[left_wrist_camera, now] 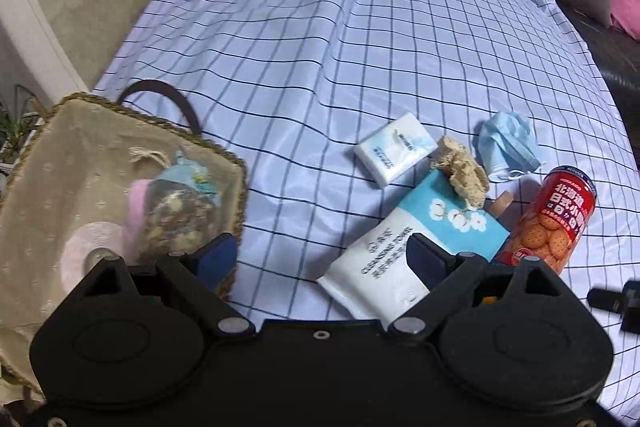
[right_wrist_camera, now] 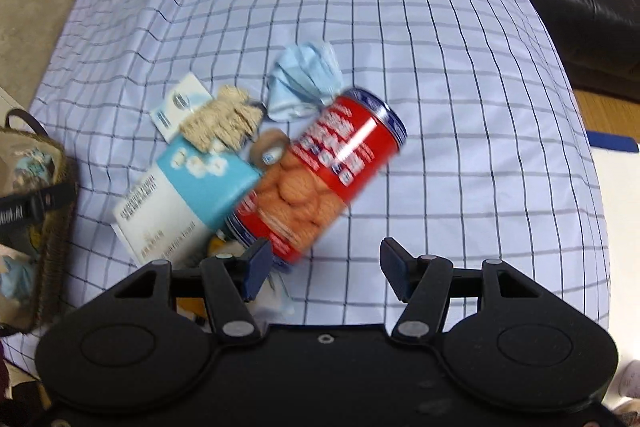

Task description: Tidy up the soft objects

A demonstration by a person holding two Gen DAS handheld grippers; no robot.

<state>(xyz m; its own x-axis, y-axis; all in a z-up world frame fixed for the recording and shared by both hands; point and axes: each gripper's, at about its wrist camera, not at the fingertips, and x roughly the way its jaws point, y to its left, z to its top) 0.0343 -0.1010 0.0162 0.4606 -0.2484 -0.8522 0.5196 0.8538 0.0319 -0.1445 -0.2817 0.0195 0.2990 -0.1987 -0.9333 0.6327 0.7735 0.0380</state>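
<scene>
Black jaws of the left hand-held gripper (left_wrist_camera: 318, 257) stand wide and empty, one blue pad over the basket (left_wrist_camera: 24, 163) rim, the other over the towel pack (left_wrist_camera: 404, 247). That pack, a slick flat pouch, lies just ahead and to its right on the checked desk cloth (left_wrist_camera: 300, 47), long axis slanting away right. Beyond sit a tissue pack (left_wrist_camera: 394, 153), a coarse fuzzy toy (left_wrist_camera: 464, 171) and a crumpled blue mask (left_wrist_camera: 510, 145). To my eye the left is nearer the pack. The right hand-held gripper (right_wrist_camera: 324, 265), half open and holding nothing, hangs by the hard biscuit can (right_wrist_camera: 320, 171).
</scene>
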